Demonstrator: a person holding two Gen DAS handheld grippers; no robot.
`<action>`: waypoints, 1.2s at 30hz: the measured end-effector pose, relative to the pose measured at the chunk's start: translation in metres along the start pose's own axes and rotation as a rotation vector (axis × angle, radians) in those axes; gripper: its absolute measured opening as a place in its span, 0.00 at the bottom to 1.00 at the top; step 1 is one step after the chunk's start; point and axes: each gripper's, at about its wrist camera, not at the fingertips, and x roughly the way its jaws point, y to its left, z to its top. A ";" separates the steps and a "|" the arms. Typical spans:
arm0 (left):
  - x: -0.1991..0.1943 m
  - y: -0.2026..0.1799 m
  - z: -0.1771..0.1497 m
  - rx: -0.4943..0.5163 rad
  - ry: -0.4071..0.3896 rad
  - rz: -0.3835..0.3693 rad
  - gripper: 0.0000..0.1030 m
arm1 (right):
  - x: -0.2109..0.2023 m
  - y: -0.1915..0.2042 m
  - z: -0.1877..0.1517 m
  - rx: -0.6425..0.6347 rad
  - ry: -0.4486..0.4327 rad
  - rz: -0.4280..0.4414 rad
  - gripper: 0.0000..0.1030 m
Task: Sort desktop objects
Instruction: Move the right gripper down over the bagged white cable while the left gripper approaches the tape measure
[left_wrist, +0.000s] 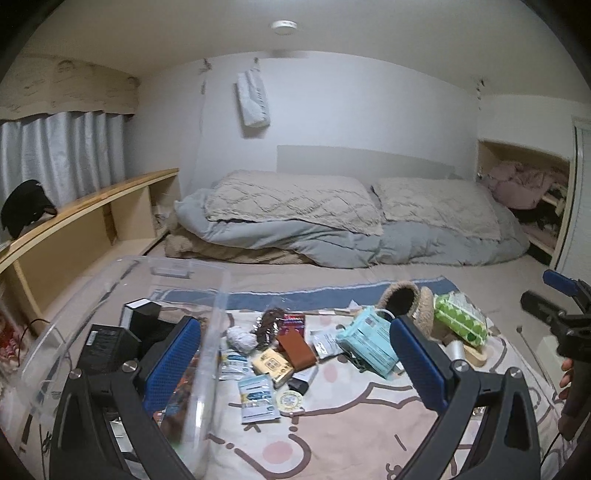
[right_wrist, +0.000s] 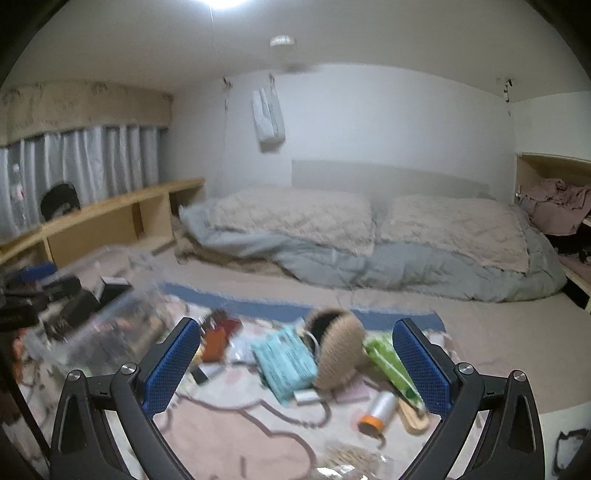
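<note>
Both hand-held grippers are released and carry nothing. The left hand-held gripper (left_wrist: 295, 350) hangs above the clutter with its left finger over the rim of the clear plastic bin (left_wrist: 218, 295). The right hand-held gripper (right_wrist: 295, 354) hovers over the right part of the pile; its view is blurred.

The objects to sort lie loose on a pink patterned blanket (left_wrist: 332, 435) spread on the bed. The bin stands at the left and already holds dark boxes (left_wrist: 107, 347).

Handling, as judged:
- Teal pack (left_wrist: 369, 339): soft and light; grip across its short width.
- Green patterned pack (left_wrist: 461, 317): soft, film-wrapped, likely slippery; pinch at mid-body.
- Woven slipper (left_wrist: 410, 299): light and pliant; take it by the opening rim.
- Flat sachets (left_wrist: 256, 398): thin, lying flush on cloth; an edge pinch is needed, and the blanket may be caught with them.
- Brown wallet-like case (left_wrist: 295, 347): stiff; take it across the narrow side.
</note>
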 end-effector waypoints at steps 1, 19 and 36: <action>0.003 -0.005 -0.001 0.011 0.005 -0.007 1.00 | 0.003 -0.003 -0.003 -0.004 0.016 -0.010 1.00; 0.048 -0.049 -0.014 0.075 0.090 -0.059 1.00 | 0.084 -0.076 -0.076 0.102 0.355 -0.122 1.00; 0.117 -0.030 -0.043 0.051 0.225 -0.032 1.00 | 0.156 -0.101 -0.153 0.221 0.695 -0.141 0.79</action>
